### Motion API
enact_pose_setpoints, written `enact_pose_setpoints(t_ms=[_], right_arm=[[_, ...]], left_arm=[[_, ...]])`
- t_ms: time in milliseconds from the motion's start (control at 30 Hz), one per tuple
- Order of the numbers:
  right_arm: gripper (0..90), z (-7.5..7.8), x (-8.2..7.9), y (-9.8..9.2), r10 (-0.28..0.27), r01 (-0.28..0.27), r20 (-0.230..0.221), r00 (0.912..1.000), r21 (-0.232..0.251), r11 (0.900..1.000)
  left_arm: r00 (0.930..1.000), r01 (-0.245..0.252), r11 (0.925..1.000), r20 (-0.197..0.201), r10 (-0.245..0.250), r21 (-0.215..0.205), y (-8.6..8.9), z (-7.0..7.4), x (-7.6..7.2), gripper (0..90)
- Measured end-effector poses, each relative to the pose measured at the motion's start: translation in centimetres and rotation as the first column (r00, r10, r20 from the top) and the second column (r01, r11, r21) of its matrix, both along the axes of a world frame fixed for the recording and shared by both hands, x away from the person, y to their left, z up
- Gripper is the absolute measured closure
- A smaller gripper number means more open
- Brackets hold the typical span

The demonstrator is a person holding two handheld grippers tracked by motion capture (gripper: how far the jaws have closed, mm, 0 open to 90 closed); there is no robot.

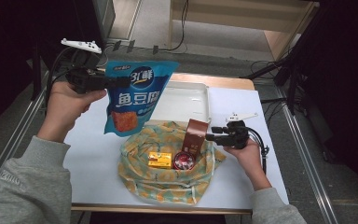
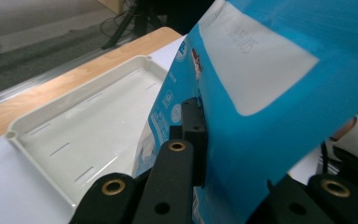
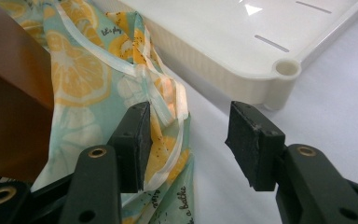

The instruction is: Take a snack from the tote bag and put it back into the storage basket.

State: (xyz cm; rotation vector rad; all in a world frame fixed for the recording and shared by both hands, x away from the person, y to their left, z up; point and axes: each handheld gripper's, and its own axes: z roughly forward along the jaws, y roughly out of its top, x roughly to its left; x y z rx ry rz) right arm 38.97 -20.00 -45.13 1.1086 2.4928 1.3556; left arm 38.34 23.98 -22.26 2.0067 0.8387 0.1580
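We see the left tongs [image 1: 121, 83] clamped on the upper left edge of a blue snack bag [image 1: 133, 95], which hangs in the air above the surface [image 1: 88, 154], clear of everything beneath it; in the left gripper view one black jaw presses flat against the bag's [image 2: 270, 130] back panel while the other is hidden behind the film. Past the bag lies a white tray [image 1: 193, 100], its ribbed floor bare, with its near edge meeting a lemon-print cloth bag [image 1: 168, 179] that lies open on the surface. Inside the cloth bag we find a yellow box [image 1: 160, 160], a round red tin [image 1: 184, 161] just beside it and a brown carton [image 1: 196, 135] standing upright. The right tongs [image 1: 210, 133] sit at the cloth bag's right rim, close to the brown carton, and the right gripper view shows their jaws parted, with the cloth [image 3: 121, 93] against the left jaw and bare surface in the gap, near the tray's corner [image 3: 286, 70].
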Motion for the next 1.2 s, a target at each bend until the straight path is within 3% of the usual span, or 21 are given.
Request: enact_pose_setpoints(t_ms=[533, 800, 1200], right_arm=[[50.1, 0.0, 0.0, 0.0, 0.0, 0.0, -0.001, 1.0, 0.0, 1.0], [50.1, 0.0, -0.1, -0.1, -0.001, 0.001, -0.006, 1.0, -0.002, 1.0], [50.1, 0.0, -0.4, -0.3, 0.001, -0.001, -0.002, 1.0, -0.007, 1.0]], left_arm=[[0.9959, -0.087, 0.996, -0.026, 0.087, -0.017, 1.2, -1.3, 3.8, 90.0], [0.9945, -0.101, 0.9949, -0.029, 0.1, -0.002, 0.1, -1.9, 5.9, 90.0], [0.994, -0.098, 0.995, -0.05, 0.097, -0.022, -1.8, -3.7, 9.3, 90.0]])
